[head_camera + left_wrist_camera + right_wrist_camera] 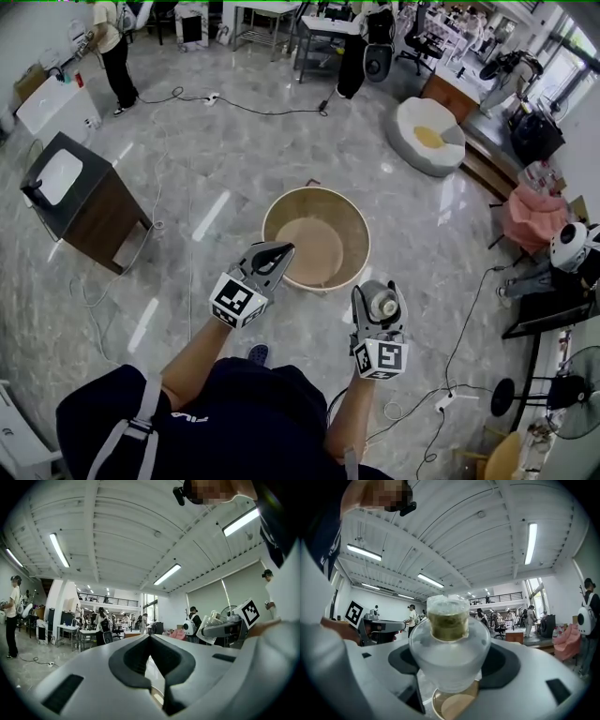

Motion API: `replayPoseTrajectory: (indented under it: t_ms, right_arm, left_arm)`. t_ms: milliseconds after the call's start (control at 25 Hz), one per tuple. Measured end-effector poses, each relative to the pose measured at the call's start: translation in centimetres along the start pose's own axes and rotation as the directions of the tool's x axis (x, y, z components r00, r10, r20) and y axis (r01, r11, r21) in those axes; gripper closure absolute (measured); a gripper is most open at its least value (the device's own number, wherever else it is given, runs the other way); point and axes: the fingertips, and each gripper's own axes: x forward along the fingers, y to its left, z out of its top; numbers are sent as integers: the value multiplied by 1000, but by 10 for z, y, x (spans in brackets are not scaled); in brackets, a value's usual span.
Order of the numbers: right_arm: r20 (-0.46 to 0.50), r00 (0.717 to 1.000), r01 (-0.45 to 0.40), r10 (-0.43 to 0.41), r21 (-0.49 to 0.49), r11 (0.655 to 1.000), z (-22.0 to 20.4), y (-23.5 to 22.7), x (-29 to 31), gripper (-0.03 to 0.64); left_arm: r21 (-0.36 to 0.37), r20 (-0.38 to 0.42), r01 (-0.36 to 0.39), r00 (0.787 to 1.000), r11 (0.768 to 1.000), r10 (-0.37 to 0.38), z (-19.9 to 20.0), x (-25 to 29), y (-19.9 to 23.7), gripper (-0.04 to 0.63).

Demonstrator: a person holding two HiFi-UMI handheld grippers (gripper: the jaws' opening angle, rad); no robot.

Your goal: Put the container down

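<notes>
The container (382, 303) is a small frosted clear jar with a greenish neck and a foil-like top (449, 620). My right gripper (379, 302) is shut on it and holds it in the air, just right of a big round wooden tub (349, 277) on the floor. In the right gripper view the jar fills the space between the jaws, and part of the tub (454, 706) shows beneath it. My left gripper (278, 251) hovers over the tub's near left rim, shut and empty. Its tips meet in the left gripper view (151, 638).
A dark cabinet with a white top (75, 202) stands on the grey marble floor at the left. A white and yellow beanbag (427, 136) lies at the back right. Cables (450, 370) trail on the floor at the right. People stand far off near desks.
</notes>
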Motion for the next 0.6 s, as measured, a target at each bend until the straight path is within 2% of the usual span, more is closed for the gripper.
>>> replayPoseTrajectory:
  t_ms: [280, 600]
  right_arm:
    - [7, 1000, -29, 29, -15, 999, 11, -19, 22, 270]
    - [-9, 998, -63, 63, -42, 997, 11, -38, 27, 270]
  left_arm:
    - [-9, 9, -31, 999, 999, 31, 5, 24, 12, 571]
    - [-18, 2, -49, 999, 999, 49, 3, 41, 2, 571]
